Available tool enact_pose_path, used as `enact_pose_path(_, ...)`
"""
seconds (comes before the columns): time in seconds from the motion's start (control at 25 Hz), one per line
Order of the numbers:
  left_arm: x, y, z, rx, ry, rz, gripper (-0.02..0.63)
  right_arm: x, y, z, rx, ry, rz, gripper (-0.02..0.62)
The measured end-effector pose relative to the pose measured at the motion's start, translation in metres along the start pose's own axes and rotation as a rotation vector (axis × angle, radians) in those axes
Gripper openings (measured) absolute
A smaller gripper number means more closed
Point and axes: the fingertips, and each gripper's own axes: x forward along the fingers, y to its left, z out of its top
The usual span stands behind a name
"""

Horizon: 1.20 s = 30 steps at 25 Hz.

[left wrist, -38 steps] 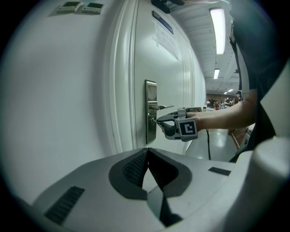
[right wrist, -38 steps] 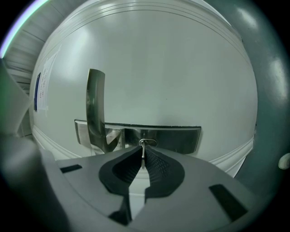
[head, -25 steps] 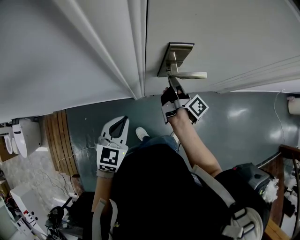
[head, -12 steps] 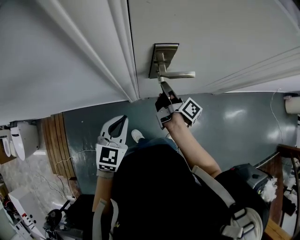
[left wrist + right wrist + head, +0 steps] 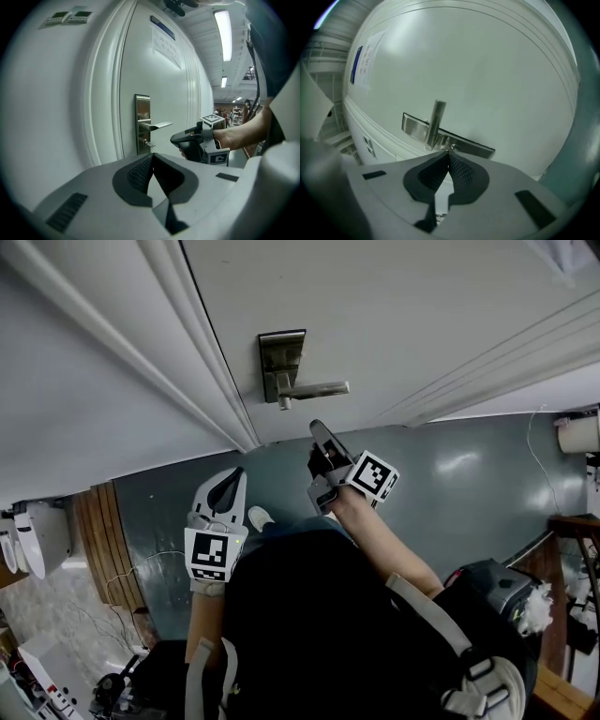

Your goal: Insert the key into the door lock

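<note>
Since key (image 5: 148,143) sat poking from lock (image 5: 278,357) below handle (image 5: 317,389), task looked done; R gripper (image 5: 317,427) & L gripper (image 5: 236,473) were closed on nothing, off door (image 5: 394,306).

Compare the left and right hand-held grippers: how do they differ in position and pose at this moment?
The right hand-held gripper is held up close to the door and aimed at the lock plate. The left hand-held gripper sits farther back from it. In the head view, the right hand-held gripper leans left, while the left one leans slightly right. Shared: both have their jaws together with nothing between them, and neither touches the door.
</note>
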Motion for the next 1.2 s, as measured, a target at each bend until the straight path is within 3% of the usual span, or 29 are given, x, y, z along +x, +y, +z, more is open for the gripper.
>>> enact_pose_path(0.12, 0.008, -0.011, 0.011, 0.0, -0.017, -0.007, 0.008, -0.013, 0.017, 0.012, -0.119, 0.016, 0.025, 0.015)
enact_pose_path(0.48, 0.028, -0.038, 0.036, -0.017, -0.058, -0.035, 0.008, -0.061, 0.044, 0.044, -0.542, 0.075, -0.012, 0.015)
enact_pose_path(1.0, 0.049, -0.071, 0.073, 0.022, -0.106, -0.092, 0.008, -0.121, 0.073, 0.08, -0.965, 0.081, -0.07, 0.015)
enact_pose_path(1.2, 0.053, -0.081, 0.086, 0.035, -0.124, -0.107, 0.008, -0.139, 0.083, 0.089, -1.078, 0.083, -0.086, 0.015)
